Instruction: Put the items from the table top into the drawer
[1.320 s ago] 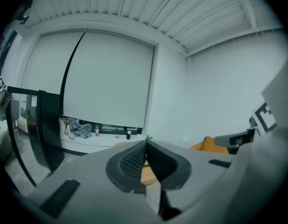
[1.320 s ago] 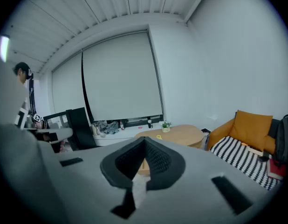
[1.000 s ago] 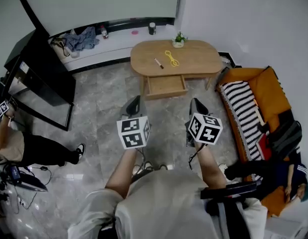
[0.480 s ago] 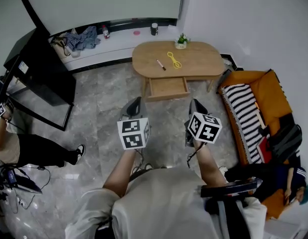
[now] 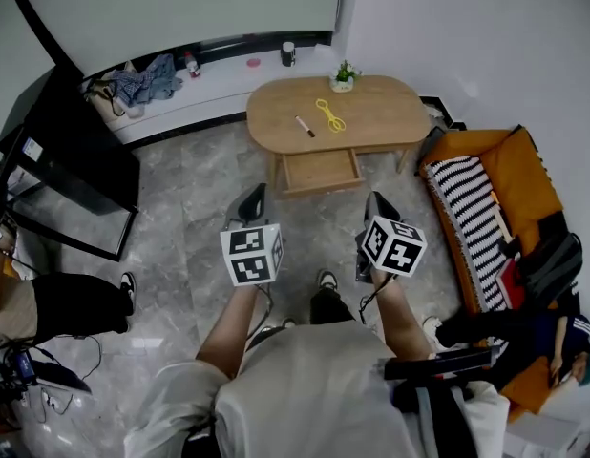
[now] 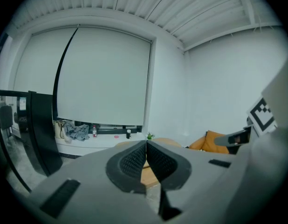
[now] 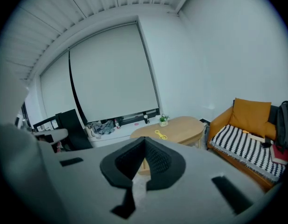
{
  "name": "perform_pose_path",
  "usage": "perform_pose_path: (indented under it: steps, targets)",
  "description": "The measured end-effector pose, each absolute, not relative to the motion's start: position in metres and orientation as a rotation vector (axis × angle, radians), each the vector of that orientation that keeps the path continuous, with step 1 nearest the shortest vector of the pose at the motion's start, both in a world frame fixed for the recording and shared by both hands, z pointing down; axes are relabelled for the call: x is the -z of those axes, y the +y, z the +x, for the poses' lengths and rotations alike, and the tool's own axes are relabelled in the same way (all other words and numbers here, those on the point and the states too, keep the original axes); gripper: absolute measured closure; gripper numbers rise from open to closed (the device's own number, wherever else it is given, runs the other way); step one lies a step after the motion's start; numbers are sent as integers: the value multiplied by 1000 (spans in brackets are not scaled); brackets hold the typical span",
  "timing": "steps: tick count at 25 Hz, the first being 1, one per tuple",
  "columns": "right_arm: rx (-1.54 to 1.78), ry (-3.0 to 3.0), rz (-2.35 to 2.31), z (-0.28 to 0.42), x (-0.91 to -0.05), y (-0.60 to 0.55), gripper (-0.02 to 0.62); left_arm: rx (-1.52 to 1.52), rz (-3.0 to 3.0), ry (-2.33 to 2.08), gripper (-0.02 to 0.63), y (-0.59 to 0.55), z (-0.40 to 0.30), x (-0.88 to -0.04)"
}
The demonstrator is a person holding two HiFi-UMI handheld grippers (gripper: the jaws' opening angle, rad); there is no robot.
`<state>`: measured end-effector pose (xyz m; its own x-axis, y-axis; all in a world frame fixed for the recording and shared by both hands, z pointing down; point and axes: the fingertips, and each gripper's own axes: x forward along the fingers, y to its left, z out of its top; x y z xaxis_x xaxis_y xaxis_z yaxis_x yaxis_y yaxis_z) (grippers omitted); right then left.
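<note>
nearest, the person's forearms reach forward, each hand carrying a pair of tongs. the left tongs (image 5: 256,195) and the right tongs (image 5: 373,198) are held side by side above the grey marble floor (image 5: 190,218), apart from each other, both pointing toward the table. in each gripper view the two ribbed pads meet at the tip with nothing between them, so both pairs are closed and empty. a dark shoe (image 5: 327,280) shows on the floor between the two marker cubes.

ahead of the tips, roughly midway between the two pairs, the drawer (image 5: 319,168) stands pulled out from the front of the oval wooden table (image 5: 390,127). on the tabletop beyond it, well apart from both tongs, lie a marker pen (image 5: 304,126) and, just to its right, a yellow looped cord (image 5: 329,114). a small potted plant (image 5: 344,76) stands at the table's far edge.

off to the right of the right tongs is an orange sofa (image 5: 524,184) with a striped cover. off to the left of the left tongs stands a black frame (image 5: 80,151). farthest, a low ledge (image 5: 219,79) along the wall carries a heap of cloth (image 5: 147,76).
</note>
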<state>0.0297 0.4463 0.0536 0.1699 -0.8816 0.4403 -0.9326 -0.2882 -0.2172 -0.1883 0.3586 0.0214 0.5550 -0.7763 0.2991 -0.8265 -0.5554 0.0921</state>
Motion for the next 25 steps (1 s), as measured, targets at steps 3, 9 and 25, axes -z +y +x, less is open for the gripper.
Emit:
perform_pose_path:
  steps: [3,9,25]
  targets:
    - [-778,-1791,2348,35,-59,436,603,-346,2563,-1330,595,345,-185,-30]
    - [-763,-1808,2333,81,-66,377,603,-361,2517,-1369,595,291,-148,-48]
    - [-704,-1949,2098,205,-66,185,603,-357,2417,-1527,595,140,-30,-48]
